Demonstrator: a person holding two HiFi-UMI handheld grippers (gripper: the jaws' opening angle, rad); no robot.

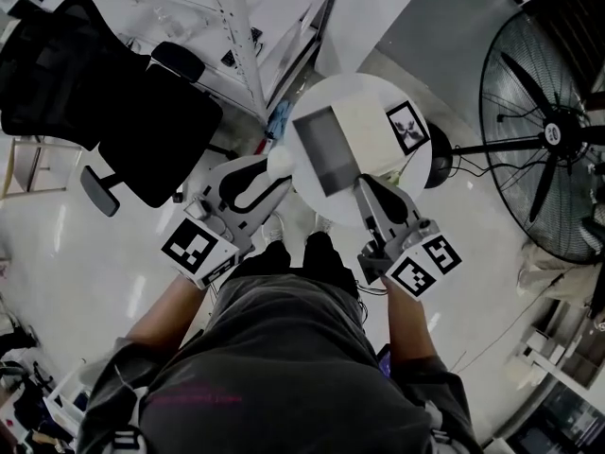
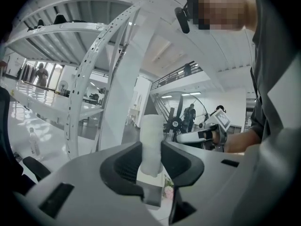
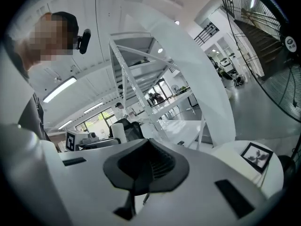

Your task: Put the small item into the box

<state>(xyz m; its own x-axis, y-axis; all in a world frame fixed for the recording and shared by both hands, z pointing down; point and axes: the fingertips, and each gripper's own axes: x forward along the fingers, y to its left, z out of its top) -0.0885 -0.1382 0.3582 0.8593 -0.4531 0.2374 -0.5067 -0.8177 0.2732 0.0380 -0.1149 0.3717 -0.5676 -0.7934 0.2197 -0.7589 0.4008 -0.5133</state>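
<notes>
Head view, item: small white rounded cylinder [image 1: 282, 161] over the round white table's [image 1: 378, 95] left edge, in the left gripper [image 1: 265, 178].
Head view, box: open white rectangular box [image 1: 326, 149], grey inside, mid-table.
Left gripper view, jaws: clamped on the upright cylinder [image 2: 151, 142].
Right gripper view, jaws: right gripper [image 3: 146, 166] closed, empty.

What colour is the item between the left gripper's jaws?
White item; clearest in left gripper view.

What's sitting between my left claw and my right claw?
The open box on the round table, in the head view. The left claw grips the small white item.
</notes>
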